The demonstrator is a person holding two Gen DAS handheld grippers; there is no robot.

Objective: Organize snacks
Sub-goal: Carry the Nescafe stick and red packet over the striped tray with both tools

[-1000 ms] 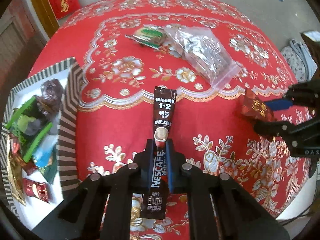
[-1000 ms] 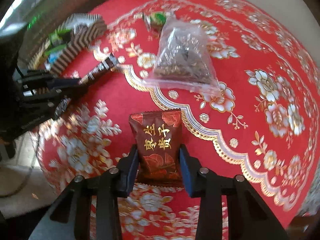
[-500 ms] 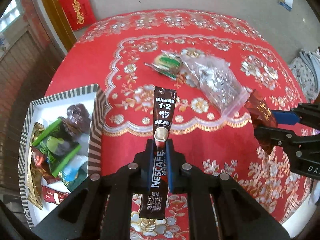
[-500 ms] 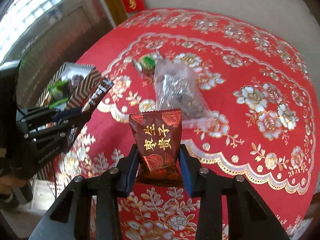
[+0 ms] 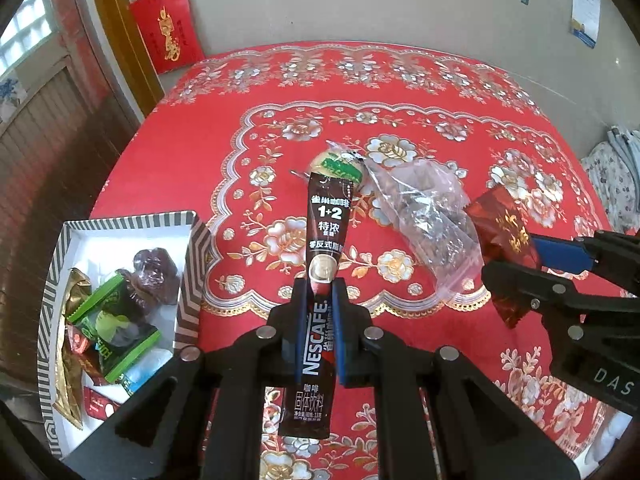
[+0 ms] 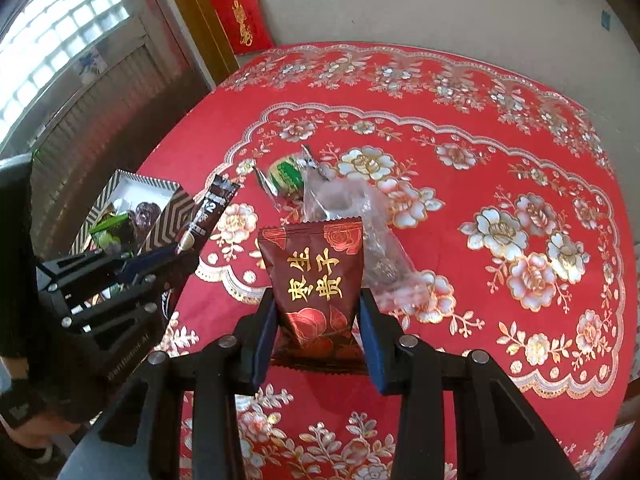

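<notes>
The left gripper (image 5: pixel 316 304) is pinched on a Nescafé coffee stick (image 5: pixel 322 264), which is clamped near mid-length between the two blue-padded fingers (image 5: pixel 339 320). The long axis of the stick is aligned with the fingers: the end printed "1+2" is pointed forward, away from the camera, and the opposite end is seen projecting back below the jaws. The stick is held in the air above the red floral tablecloth (image 5: pixel 400 92). In the right wrist view the stick (image 6: pixel 208 216) is seen tilted, its upper end directed up and away from the left gripper (image 6: pixel 176 256).

The right gripper (image 6: pixel 316 320) is closed on a dark red date snack packet (image 6: pixel 316 276), gripped at its lower sides. The packet is held upright in this view, with its crimped top edge uppermost and its gold characters facing the camera. It is also held clear of the cloth. In the left wrist view the packet (image 5: pixel 500 248) is seen edge-on and slanted between the right gripper's fingers (image 5: pixel 560 254).

A striped tray (image 5: pixel 192 264) is located at the left edge of the table and several wrapped snacks are contained in it. A clear zip bag (image 5: pixel 424 216) and a green-wrapped snack (image 5: pixel 336 164) are lying on the cloth near the table centre, touching each other.
</notes>
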